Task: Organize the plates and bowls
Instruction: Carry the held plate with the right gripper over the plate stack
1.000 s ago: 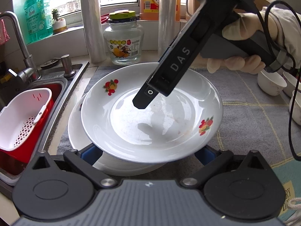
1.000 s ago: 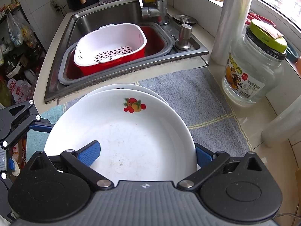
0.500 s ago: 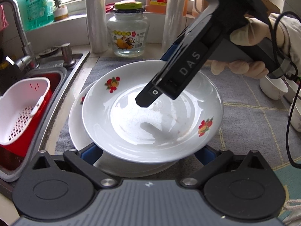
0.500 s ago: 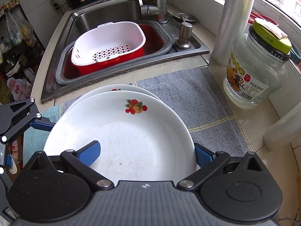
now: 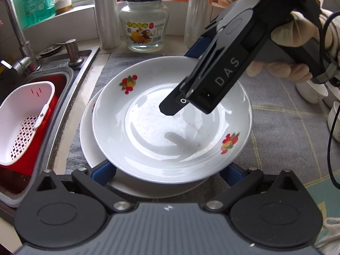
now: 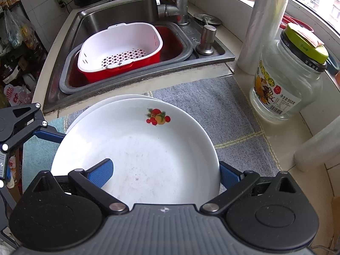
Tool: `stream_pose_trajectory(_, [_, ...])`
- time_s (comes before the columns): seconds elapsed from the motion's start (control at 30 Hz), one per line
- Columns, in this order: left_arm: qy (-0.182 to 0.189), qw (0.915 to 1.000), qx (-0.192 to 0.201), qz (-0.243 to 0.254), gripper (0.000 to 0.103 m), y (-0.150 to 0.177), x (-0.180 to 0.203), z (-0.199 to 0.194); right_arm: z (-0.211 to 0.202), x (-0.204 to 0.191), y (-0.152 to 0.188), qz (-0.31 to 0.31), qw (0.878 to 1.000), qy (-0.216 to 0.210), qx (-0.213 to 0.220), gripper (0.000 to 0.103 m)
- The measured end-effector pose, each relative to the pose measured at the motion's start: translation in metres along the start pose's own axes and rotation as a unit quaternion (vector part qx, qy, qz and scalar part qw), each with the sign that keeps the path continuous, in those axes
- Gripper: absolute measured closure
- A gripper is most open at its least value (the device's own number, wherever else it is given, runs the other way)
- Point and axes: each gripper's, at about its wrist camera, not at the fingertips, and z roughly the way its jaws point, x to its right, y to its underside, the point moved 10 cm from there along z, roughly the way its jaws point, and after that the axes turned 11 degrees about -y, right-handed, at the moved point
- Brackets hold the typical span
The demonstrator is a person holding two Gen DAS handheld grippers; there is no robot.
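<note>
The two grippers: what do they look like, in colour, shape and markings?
Each gripper is black, with a ribbed grey body, two round discs and blue finger pads. The right gripper bears white letters "DAS" and a small ring mark; black cables trail from it, and a cream glove covers the hand.

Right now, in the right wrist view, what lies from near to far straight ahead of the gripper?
Top plate → rim of the plate beneath → grey mat → sink edge → red basin holding the white strainer basket → faucet.

Daylit window sill point(image 5: 85, 14) behind steel sink point(image 6: 119, 14).
</note>
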Motion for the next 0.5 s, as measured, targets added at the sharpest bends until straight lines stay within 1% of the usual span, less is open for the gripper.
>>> stream_pose_trajectory(0.27, [0.016, 0.9987, -0.037, 0.031, 0.001, -0.0019, -0.0028, 0.004, -0.0061, 0.0005, 0.0025, 0.005, 1.0, 0.004, 0.007, 0.0])
stream_pose_trajectory(0.5, [0.004, 0.9985, -0.038, 0.04, 0.001, -0.0002, -0.0052, 0.0021, -0.0078, -0.0008, 0.0043, 0.006, 1.0, 0.007, 0.011, 0.0])
